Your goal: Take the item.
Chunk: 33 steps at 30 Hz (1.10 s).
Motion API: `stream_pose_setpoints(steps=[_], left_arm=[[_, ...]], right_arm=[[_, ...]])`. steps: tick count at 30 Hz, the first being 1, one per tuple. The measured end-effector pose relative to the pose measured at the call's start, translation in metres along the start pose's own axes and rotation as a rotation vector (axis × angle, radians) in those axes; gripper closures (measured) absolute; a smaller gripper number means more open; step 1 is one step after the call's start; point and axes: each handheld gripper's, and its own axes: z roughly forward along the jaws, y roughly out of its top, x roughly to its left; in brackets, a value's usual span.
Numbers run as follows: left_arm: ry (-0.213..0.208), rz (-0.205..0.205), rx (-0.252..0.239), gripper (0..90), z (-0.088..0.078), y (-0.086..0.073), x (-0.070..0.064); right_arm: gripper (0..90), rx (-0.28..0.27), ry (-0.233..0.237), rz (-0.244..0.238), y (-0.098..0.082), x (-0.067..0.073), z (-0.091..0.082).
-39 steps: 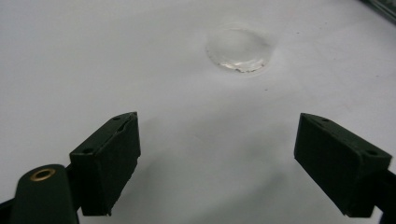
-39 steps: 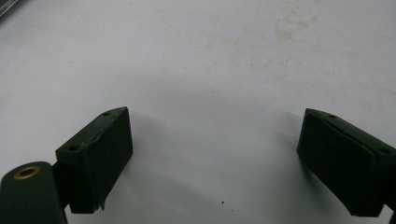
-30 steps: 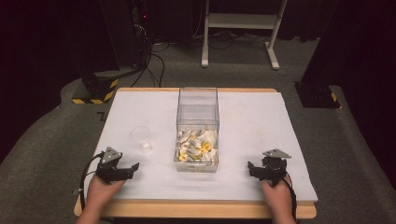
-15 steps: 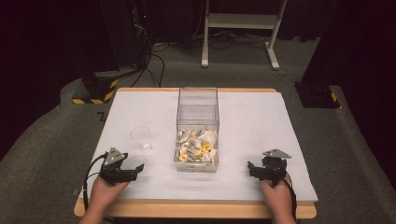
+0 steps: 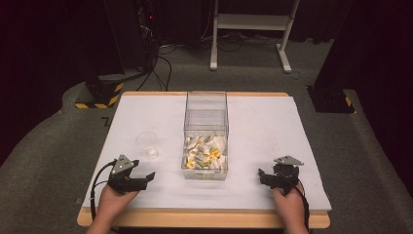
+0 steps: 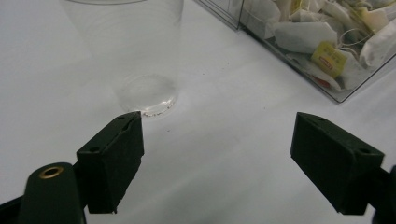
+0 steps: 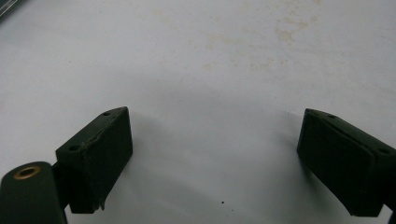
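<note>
A clear plastic cup stands upright and empty on the white table cover, left of a clear box whose near end holds several tea bags. My left gripper rests near the front left with its jaws wide apart, pointing toward the box. In the left gripper view the cup is just ahead of the left jaw, and the tea bags lie at upper right. My left gripper holds nothing. My right gripper sits at the front right, open and empty over bare cover.
The white cover spans the table top, with faint stains ahead of the right gripper. The table's wooden front edge lies close under both hands. Beyond the table are a white stand and cables on the floor.
My left gripper has slid slightly to the right, toward the box. The right gripper, the cup and the box have stayed put.
</note>
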Motion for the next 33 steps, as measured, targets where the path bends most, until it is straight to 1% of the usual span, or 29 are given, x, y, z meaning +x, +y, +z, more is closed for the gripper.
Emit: stream_pose_setpoints(steps=[2, 3, 12, 17, 18, 20, 24, 29, 33], left_arm=[[-0.005, 0.007, -0.004, 17.7, 0.000, 0.001, -0.001], [-0.010, 0.001, -0.004, 17.7, 0.001, 0.002, -0.003], [-0.040, -0.003, -0.024, 18.2, 0.004, 0.007, -0.009], [-0.056, 0.008, -0.033, 18.5, 0.006, 0.012, -0.013], [-0.060, 0.002, -0.036, 18.7, 0.006, 0.013, -0.014], [-0.064, 0.010, -0.039, 18.8, 0.006, 0.014, -0.016], [-0.079, 0.008, -0.046, 18.8, 0.006, 0.016, -0.019], [-0.103, 0.008, -0.062, 18.9, 0.004, 0.021, -0.024], [-0.123, 0.018, -0.070, 18.9, 0.005, 0.025, -0.030]], right_arm=[[10.3, 0.000, 0.000, 0.000, 0.000, 0.000, 0.000], [10.3, 0.000, 0.000, 0.000, 0.000, 0.000, 0.000], [10.3, 0.000, 0.000, 0.000, 0.000, 0.000, 0.000], [10.3, 0.000, 0.000, 0.000, 0.000, 0.000, 0.000], [10.3, 0.000, 0.000, 0.000, 0.000, 0.000, 0.000], [10.3, 0.000, 0.000, 0.000, 0.000, 0.000, 0.000], [10.3, 0.000, 0.000, -0.001, 0.000, 0.000, 0.000], [10.4, 0.000, 0.000, 0.000, 0.000, 0.000, 0.000], [10.4, 0.000, 0.000, -0.001, 0.000, 0.000, 0.000]])
